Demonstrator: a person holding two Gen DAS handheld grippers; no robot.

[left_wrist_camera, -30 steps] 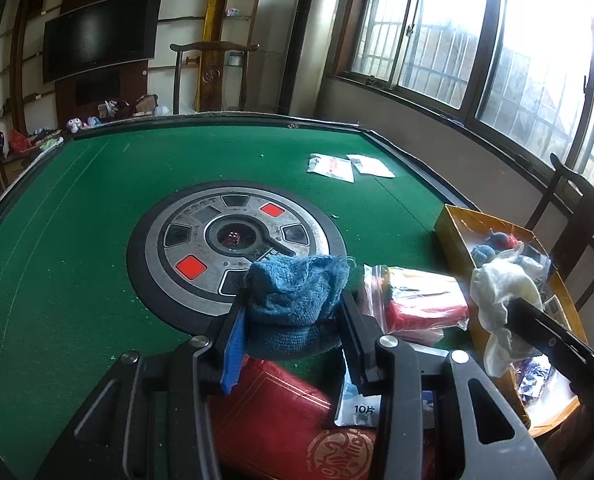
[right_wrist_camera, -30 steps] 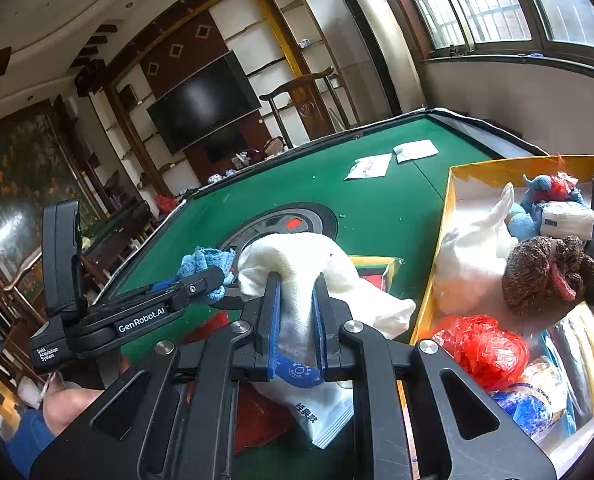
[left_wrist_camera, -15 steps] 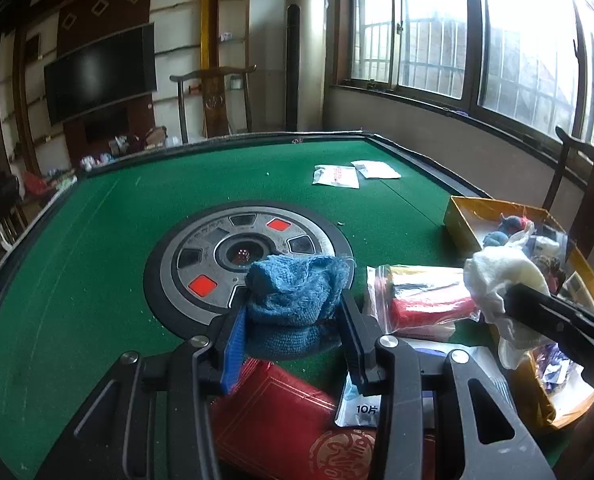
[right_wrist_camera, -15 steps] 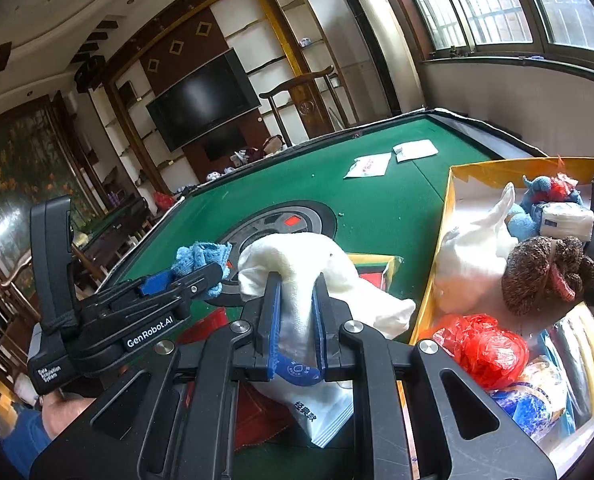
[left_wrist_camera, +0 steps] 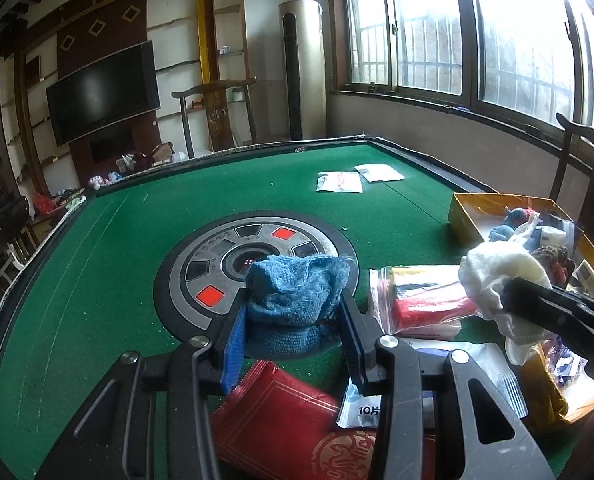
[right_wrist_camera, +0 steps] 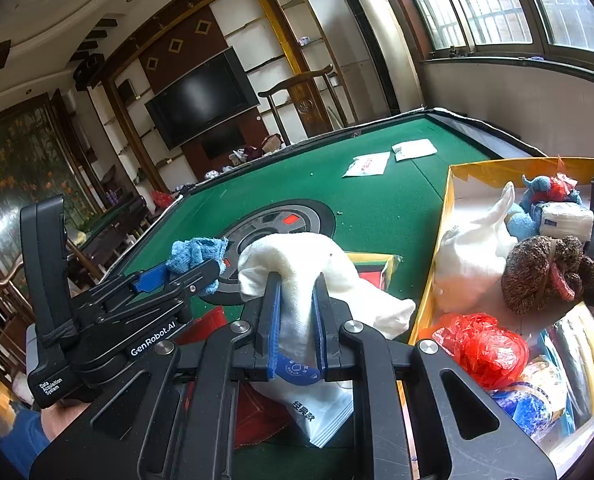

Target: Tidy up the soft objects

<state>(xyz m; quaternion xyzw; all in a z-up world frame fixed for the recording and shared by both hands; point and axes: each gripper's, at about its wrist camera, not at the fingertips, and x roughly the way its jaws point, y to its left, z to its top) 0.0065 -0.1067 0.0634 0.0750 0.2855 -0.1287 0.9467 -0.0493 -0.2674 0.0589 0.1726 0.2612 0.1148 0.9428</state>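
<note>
My left gripper (left_wrist_camera: 293, 312) is shut on a bunched blue knitted cloth (left_wrist_camera: 297, 292), held above the green table (left_wrist_camera: 97, 248). My right gripper (right_wrist_camera: 297, 296) is shut on a white cloth (right_wrist_camera: 297, 260) that droops over its fingers. In the right wrist view the left gripper (right_wrist_camera: 201, 270) with the blue cloth (right_wrist_camera: 197, 250) sits to the left of the white cloth. In the left wrist view the right gripper (left_wrist_camera: 509, 292) and white cloth (left_wrist_camera: 501, 276) hang at the right, beside the yellow box (left_wrist_camera: 463, 216). The box (right_wrist_camera: 445, 240) holds several soft things.
On the table under the grippers lie a red packet (left_wrist_camera: 289, 420), a white wipes pack (right_wrist_camera: 317, 412) and a zip bag with red contents (left_wrist_camera: 421, 300). A round grey centre panel (left_wrist_camera: 257, 264) and two white packets (left_wrist_camera: 341, 182) lie farther out. Chairs stand around the table.
The left gripper has rolled and shifted a little with the blue cloth still in it, so its view sits more level. The right gripper and its white cloth have not moved.
</note>
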